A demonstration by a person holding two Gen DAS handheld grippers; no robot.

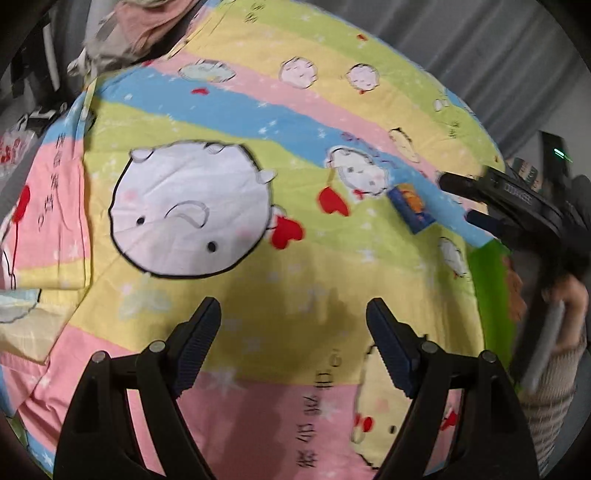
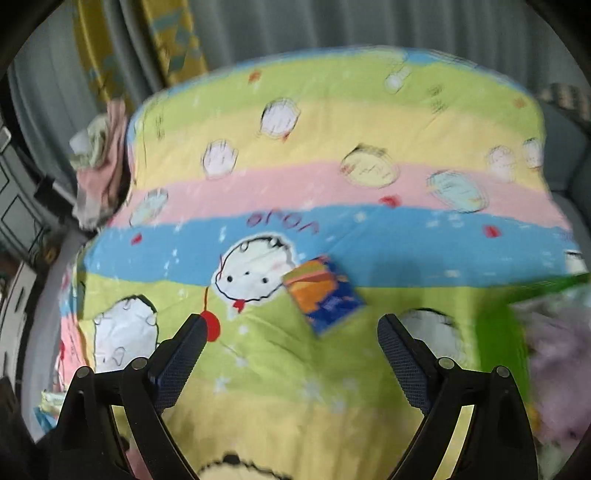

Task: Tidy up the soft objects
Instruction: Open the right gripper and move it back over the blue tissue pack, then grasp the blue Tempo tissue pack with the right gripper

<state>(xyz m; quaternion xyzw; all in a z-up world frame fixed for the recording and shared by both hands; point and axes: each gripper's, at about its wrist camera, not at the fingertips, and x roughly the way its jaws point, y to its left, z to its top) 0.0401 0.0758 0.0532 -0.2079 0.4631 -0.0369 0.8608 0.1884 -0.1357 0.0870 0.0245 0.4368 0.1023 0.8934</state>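
Quilt (image 1: 295,122): striped cartoon print, spread flat over the whole work surface in both views. Judged light but bulky, limp, no stiffness; it will sag and drag when lifted. Best taken at an edge or corner with a pinch through the layers; a grab mid-panel would only raise a tent. A second folded piece in the same print lies at the left edge in the left view, its edge lapping the quilt.

Clothes pile (image 1: 122,33): pink and grey, crumpled, at the far left corner, just off the quilt. Soft, probably light; take by a bunched fold.

Green item (image 2: 495,332): at the right edge beside the quilt, too blurred to identify; something pale purple and fluffy sits next to it in the right view only.

Packet (image 2: 323,295): small, blue and orange, lying flat on the quilt on the blue-green stripe boundary. Looks like a soft pack, light, maybe slick-wrapped; grip across the short sides.

Left gripper (image 1: 293,332): jaws wide apart, empty, hovering over the yellow stripe near the big white face.

Right gripper (image 2: 291,339): jaws wide apart, empty, packet just ahead of them between the fingertips' line.

View differences: left view shows the right gripper (image 1: 458,199) from the side, near the packet (image 1: 412,206), plus the person's sleeve. Right view alone shows the purple item and patterned curtain behind
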